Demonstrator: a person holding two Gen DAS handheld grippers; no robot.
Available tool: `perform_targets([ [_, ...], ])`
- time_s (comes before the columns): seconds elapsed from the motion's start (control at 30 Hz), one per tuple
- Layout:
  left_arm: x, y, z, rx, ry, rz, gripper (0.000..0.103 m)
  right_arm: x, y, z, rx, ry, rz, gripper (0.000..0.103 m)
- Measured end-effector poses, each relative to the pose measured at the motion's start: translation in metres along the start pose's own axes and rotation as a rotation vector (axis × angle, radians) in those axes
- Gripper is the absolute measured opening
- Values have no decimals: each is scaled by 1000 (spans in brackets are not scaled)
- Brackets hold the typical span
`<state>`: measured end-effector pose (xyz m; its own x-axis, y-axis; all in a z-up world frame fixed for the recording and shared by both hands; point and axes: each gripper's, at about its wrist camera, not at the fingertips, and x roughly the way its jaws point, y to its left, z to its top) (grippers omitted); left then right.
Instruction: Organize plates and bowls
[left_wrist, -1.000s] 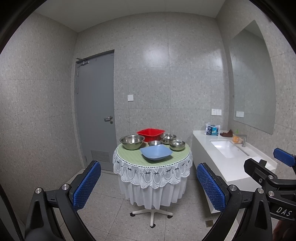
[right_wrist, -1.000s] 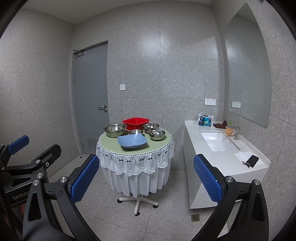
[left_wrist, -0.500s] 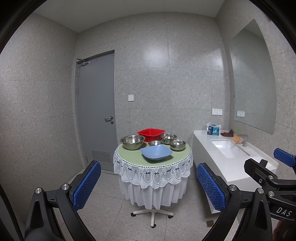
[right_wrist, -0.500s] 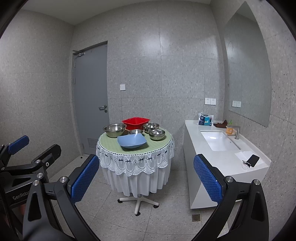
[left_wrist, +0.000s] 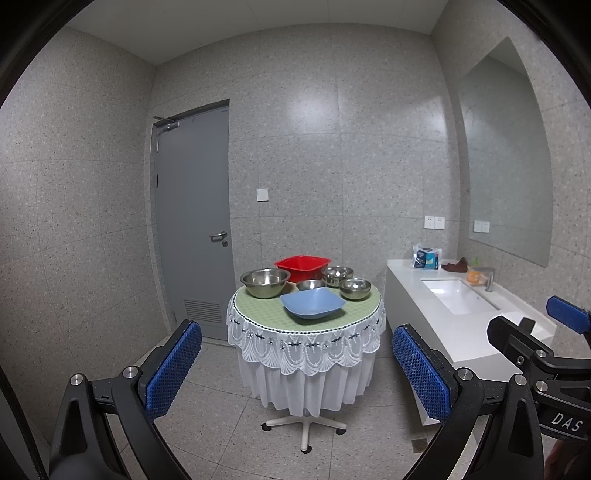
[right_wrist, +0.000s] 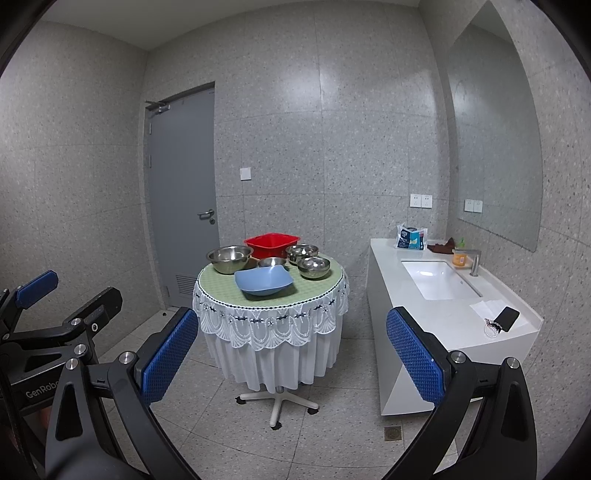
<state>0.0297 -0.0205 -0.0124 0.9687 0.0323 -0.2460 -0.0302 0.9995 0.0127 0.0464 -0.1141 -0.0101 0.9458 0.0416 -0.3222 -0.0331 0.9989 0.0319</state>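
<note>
Left wrist view: both claws wide and well short of the bowls

Left wrist and right wrist views both show the round bench with green top and white lace skirt (left_wrist: 258, 306) standing on a white castor base, well apart from either claw. The left claw (left_wrist: 295, 373) is spread wide and holds nothing; the right claw (right_wrist: 291, 354) is likewise wide and empty. Nothing has been sorted yet, by my reading.

Risks, largest thing first. The bench sits on a single wheeled pedestal, so a hard push on its rim could roll or tip it and slide everything off. The loose lace skirt could snag a claw finger coming in low. The large round steel bowl (left_wrist: 265, 282) at 9 o'clock is smooth and curved; a pinch on its rim may slip. The pale blue square plastic dish (left_wrist: 312, 303) at 6 o'clock is shallow with flared sides and could flip if gripped at one corner. The red square plastic basin (left_wrist: 303, 266) at 12 o'clock lies behind the steel, so reaching over may knock the smaller bowls, which sit near one another and would clatter.

Count, largest to smallest: one bench; one red basin; one blue dish; one large steel bowl; three small round steel bowls (left_wrist: 354, 288), at about 12, 1 and 3 o'clock. No flat plates are visible.
</note>
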Motion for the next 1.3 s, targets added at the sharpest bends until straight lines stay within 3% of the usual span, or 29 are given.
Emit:
perform_targets([
  [0.47, 7, -7, 0, 5, 9, 13, 102, 4, -4, -1, 3, 4, 11, 103],
  [0.97, 27, -32, 3, -23, 84, 33, 102, 26, -37, -1, 2, 73, 47, 103],
  [1.3, 88, -39, 23, -17, 170, 15, 102, 68, -54, -8, 24, 127, 68, 103],
])
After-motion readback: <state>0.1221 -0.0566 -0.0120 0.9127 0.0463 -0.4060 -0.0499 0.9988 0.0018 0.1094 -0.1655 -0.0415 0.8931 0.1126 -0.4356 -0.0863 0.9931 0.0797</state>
